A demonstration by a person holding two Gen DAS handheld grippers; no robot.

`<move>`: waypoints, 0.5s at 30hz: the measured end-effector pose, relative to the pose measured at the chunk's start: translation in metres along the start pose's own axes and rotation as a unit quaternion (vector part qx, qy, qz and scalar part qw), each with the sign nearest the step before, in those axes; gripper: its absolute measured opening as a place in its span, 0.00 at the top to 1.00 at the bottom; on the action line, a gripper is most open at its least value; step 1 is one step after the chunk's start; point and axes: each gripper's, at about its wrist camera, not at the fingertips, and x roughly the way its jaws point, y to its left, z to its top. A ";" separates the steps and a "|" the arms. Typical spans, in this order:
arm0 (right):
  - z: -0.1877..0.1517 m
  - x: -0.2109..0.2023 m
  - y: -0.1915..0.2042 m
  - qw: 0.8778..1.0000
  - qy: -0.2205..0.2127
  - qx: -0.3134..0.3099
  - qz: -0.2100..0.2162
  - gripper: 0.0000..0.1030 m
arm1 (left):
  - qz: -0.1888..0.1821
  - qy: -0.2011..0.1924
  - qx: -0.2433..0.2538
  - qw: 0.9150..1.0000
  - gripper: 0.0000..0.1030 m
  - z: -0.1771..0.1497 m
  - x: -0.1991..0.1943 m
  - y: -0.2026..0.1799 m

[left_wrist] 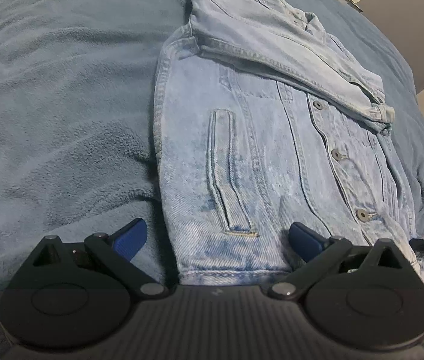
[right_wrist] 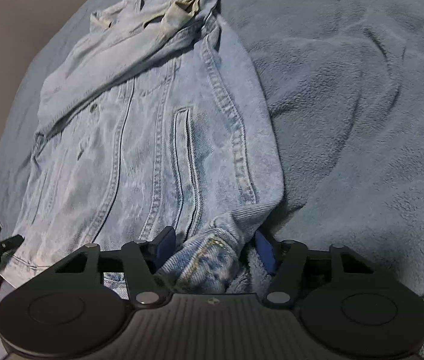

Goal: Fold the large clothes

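A pale denim jacket (left_wrist: 272,138) lies front-up on a blue fleece blanket (left_wrist: 55,105), its sleeves folded across its chest. At the jacket's hem, the left gripper (left_wrist: 216,237) stands spread wide over one hem corner, pads clear of the cloth. At the opposite hem corner, the right gripper (right_wrist: 215,247) straddles a bunched-up fold of denim; its pads seem not quite pressing it.

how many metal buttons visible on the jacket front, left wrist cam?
3, in a row down the denim jacket placket: top, middle, bottom. The folded sleeve may hide more above.
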 end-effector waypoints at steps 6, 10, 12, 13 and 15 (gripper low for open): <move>0.001 -0.002 0.001 1.000 -0.012 -0.006 -0.002 0.47 | -0.015 0.009 0.006 1.000 0.03 0.002 0.005 -0.001; 0.000 -0.003 0.005 1.000 -0.018 -0.021 -0.014 0.47 | -0.022 0.014 0.003 1.000 0.03 0.003 0.009 -0.001; -0.001 -0.004 0.007 0.999 -0.021 -0.028 -0.018 0.48 | -0.022 0.014 0.005 1.000 0.03 0.002 0.010 -0.002; -0.001 -0.005 0.007 0.999 -0.022 -0.030 -0.019 0.48 | -0.023 0.014 0.006 1.000 0.04 0.002 0.009 -0.002; -0.002 -0.007 0.007 0.999 -0.026 -0.030 -0.019 0.52 | -0.026 0.011 0.004 1.000 0.06 0.002 0.008 0.000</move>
